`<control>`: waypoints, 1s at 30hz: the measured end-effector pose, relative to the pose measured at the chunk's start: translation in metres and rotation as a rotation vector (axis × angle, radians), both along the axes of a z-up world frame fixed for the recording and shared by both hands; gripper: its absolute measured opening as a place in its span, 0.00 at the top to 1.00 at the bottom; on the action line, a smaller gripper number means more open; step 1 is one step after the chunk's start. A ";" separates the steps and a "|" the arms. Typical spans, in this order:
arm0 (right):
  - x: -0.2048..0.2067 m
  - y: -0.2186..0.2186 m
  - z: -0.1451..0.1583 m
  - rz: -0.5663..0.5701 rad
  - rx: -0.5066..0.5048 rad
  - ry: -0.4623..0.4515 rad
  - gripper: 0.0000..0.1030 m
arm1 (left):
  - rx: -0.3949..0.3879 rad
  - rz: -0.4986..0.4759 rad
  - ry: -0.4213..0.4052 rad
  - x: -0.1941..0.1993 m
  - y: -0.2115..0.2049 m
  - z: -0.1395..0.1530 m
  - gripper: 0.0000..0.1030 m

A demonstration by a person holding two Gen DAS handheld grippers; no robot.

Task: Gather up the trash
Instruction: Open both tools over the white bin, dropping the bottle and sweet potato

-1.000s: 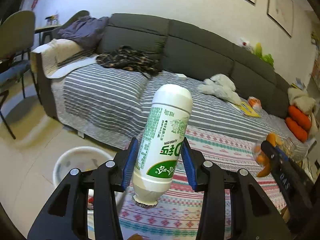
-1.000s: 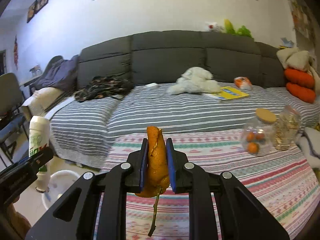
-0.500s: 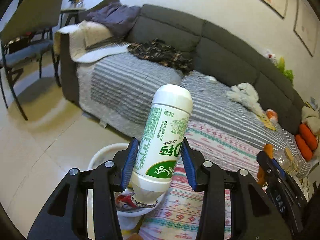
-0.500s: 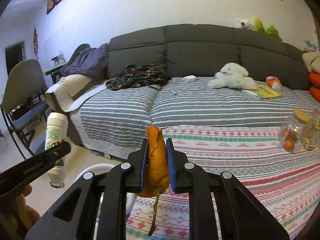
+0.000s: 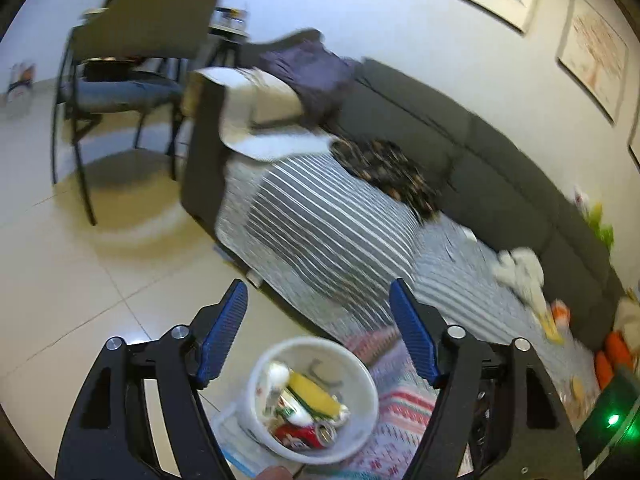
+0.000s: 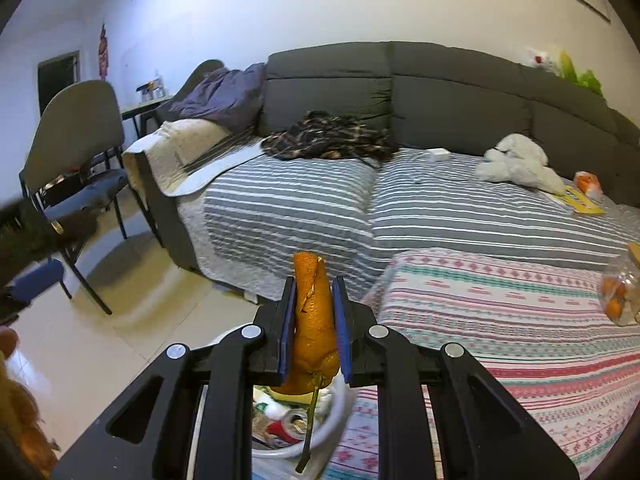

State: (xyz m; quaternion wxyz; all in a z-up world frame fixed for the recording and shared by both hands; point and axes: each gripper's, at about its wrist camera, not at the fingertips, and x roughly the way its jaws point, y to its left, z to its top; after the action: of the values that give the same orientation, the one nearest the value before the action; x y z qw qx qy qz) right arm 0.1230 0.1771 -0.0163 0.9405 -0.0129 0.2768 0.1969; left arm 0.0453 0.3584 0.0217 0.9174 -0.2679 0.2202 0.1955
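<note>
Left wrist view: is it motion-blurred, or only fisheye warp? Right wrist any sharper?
Left wrist view: motion blur smears the sofa and chair; the open left gripper is crisp, the white bin softer. Right wrist view: sharp centrally on the orange peel in the right gripper; fisheye bends the sofa back.

I see a tiled floor [image 5: 80, 280] carrying a white bin [image 5: 256, 376], a chair [image 5: 136, 40] and a grey sofa [image 6: 440, 96]. On the sofa's striped cover [image 6: 304, 208] lie a dark patterned garment [image 6: 328, 140], a white plush toy [image 6: 516, 160], a small white box [image 6: 438, 155] and a yellow booklet [image 6: 580, 200]. Beside the bin, a patterned cloth [image 6: 500, 312] holds a clear jar [image 6: 620, 296] of small oranges.
</note>
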 end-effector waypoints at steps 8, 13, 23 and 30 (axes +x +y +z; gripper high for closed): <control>-0.004 0.051 -0.008 0.062 -0.040 0.009 0.80 | -0.069 0.135 -0.044 -0.025 0.046 0.004 0.22; -0.002 0.078 -0.016 0.091 -0.074 0.024 0.80 | -0.101 0.172 -0.064 -0.038 0.064 0.006 0.21; -0.007 0.095 -0.020 0.064 -0.148 -0.008 0.20 | -0.086 0.217 -0.088 -0.047 0.072 0.013 0.11; -0.002 0.049 0.004 -0.064 -0.151 -0.079 0.07 | 0.041 0.225 -0.104 -0.049 0.044 0.028 0.07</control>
State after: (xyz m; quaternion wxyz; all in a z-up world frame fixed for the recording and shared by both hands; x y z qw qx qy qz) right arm 0.1209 0.2261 -0.0121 0.9528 -0.0827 0.2536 0.1447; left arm -0.0041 0.4023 0.0501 0.9052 -0.2818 0.1366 0.2875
